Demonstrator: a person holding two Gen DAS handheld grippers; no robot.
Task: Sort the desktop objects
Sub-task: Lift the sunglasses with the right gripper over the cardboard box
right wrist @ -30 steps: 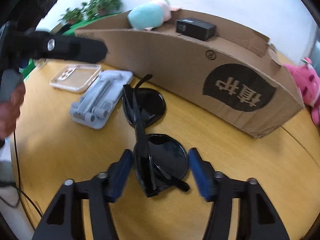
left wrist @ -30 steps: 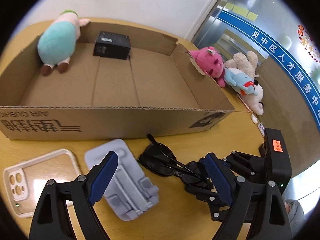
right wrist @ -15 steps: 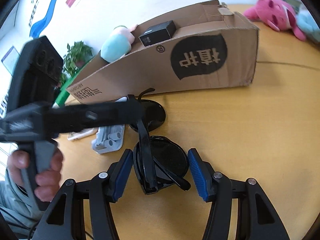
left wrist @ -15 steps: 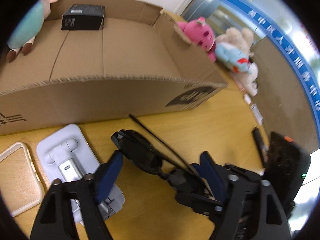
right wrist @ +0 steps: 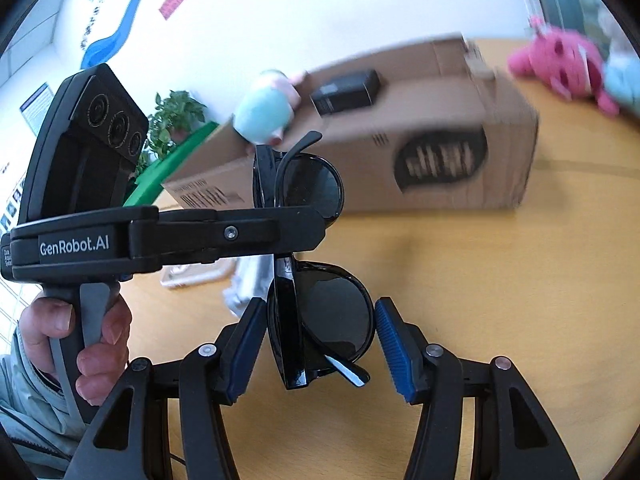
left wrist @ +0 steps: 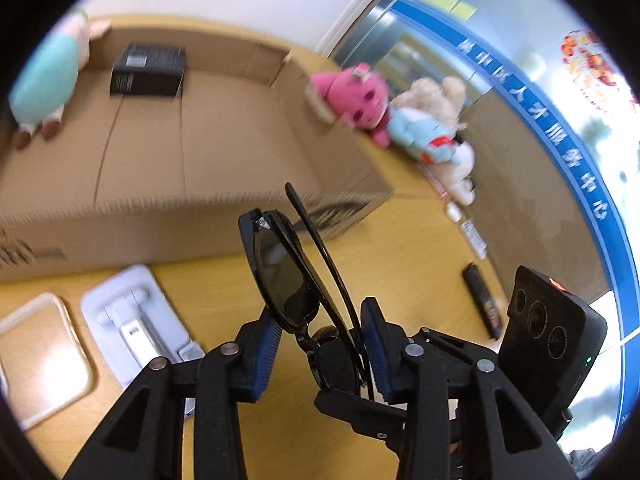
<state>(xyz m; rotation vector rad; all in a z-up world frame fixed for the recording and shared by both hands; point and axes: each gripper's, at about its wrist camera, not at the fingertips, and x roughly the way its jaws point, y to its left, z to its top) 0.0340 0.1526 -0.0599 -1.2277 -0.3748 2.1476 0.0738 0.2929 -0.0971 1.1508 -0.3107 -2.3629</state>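
Observation:
Black sunglasses [left wrist: 288, 280] [right wrist: 332, 312] hang folded above the wooden table, in front of the cardboard box [left wrist: 200, 216] [right wrist: 512, 152]. My right gripper [right wrist: 320, 344] is shut on one lens, a blue pad on each side. My left gripper [left wrist: 320, 344] comes in from the side near the bridge. Its jaws are closing, with one pad against the other lens and the other pad against the folded temples. In the right wrist view its finger [right wrist: 240, 232] crosses in front of the glasses. A black carton [left wrist: 148, 70] and a teal plush [left wrist: 44, 76] lie in the box.
A grey phone stand [left wrist: 136, 320] and a clear phone case [left wrist: 40, 356] lie on the table left of the glasses. Pink [left wrist: 356, 100] and blue-cream plush toys [left wrist: 428, 132] sit past the box's right end, near a dark pen-like item [left wrist: 480, 300]. A person's hand [right wrist: 72, 340] grips the left handle.
The sunglasses have come up off the table in my right gripper, which has rolled. My left gripper has swung over from the phone stand and narrowed around the glasses.

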